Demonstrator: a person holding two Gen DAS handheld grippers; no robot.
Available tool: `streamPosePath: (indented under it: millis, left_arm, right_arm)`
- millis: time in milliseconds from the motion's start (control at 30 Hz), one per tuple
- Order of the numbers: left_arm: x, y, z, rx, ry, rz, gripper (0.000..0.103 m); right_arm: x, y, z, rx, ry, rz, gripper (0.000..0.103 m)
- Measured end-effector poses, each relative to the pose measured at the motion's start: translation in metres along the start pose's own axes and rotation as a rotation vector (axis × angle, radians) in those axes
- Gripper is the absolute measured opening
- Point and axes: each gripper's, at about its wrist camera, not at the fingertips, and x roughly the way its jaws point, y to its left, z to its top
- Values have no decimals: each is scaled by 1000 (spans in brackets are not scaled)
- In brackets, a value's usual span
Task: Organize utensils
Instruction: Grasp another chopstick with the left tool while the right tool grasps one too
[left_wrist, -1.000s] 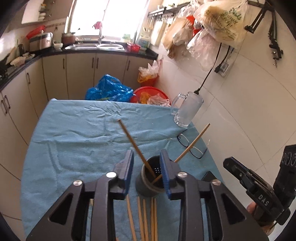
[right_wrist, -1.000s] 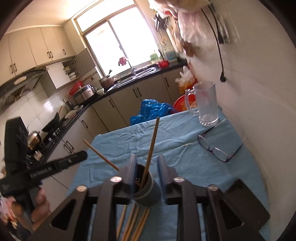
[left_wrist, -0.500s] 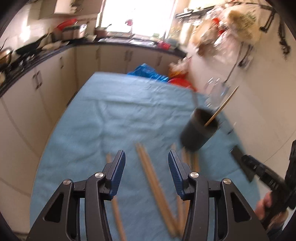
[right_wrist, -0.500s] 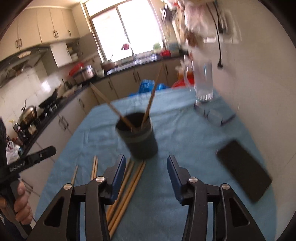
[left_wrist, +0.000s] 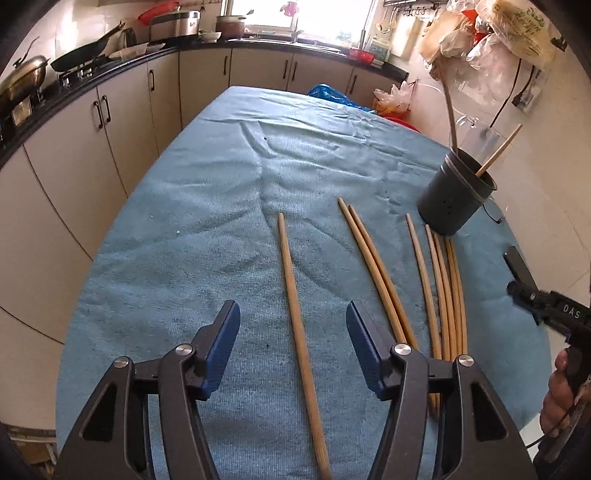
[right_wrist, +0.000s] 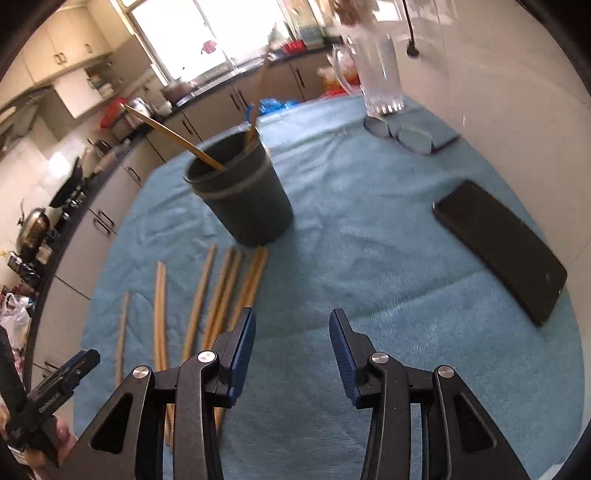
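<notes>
A dark round holder (left_wrist: 455, 195) stands on the blue cloth with two chopsticks leaning in it; it also shows in the right wrist view (right_wrist: 242, 192). Several loose wooden chopsticks (left_wrist: 439, 284) lie in front of it, also seen from the right wrist (right_wrist: 221, 291). One single chopstick (left_wrist: 295, 314) lies between the fingers of my left gripper (left_wrist: 291, 332), which is open and empty above the cloth. My right gripper (right_wrist: 291, 339) is open and empty, just right of the loose chopsticks and in front of the holder.
A black phone (right_wrist: 498, 247) lies on the cloth at right. Eyeglasses (right_wrist: 406, 134) and a glass mug (right_wrist: 376, 74) stand beyond the holder by the tiled wall. Kitchen cabinets and counter (left_wrist: 110, 96) run along the left and far side.
Both grippers pulled back and away from the holder, which they had flanked. The left one swung left and now hovers over a single loose chopstick. Both stayed open.
</notes>
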Motion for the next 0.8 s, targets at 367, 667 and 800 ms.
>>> streamPosePath:
  millis: [367,667,800]
  left_arm:
    - [14,3,3,3,26,10,59]
    - [15,15,5,-21,37,13,59]
    - [19,12,7,-20,51,1,59]
  right_arm:
    - [48,13,16,74,169,58,19]
    - [76,37,23,28,202,4,14]
    - [77,46,22,-40,200,-40,13]
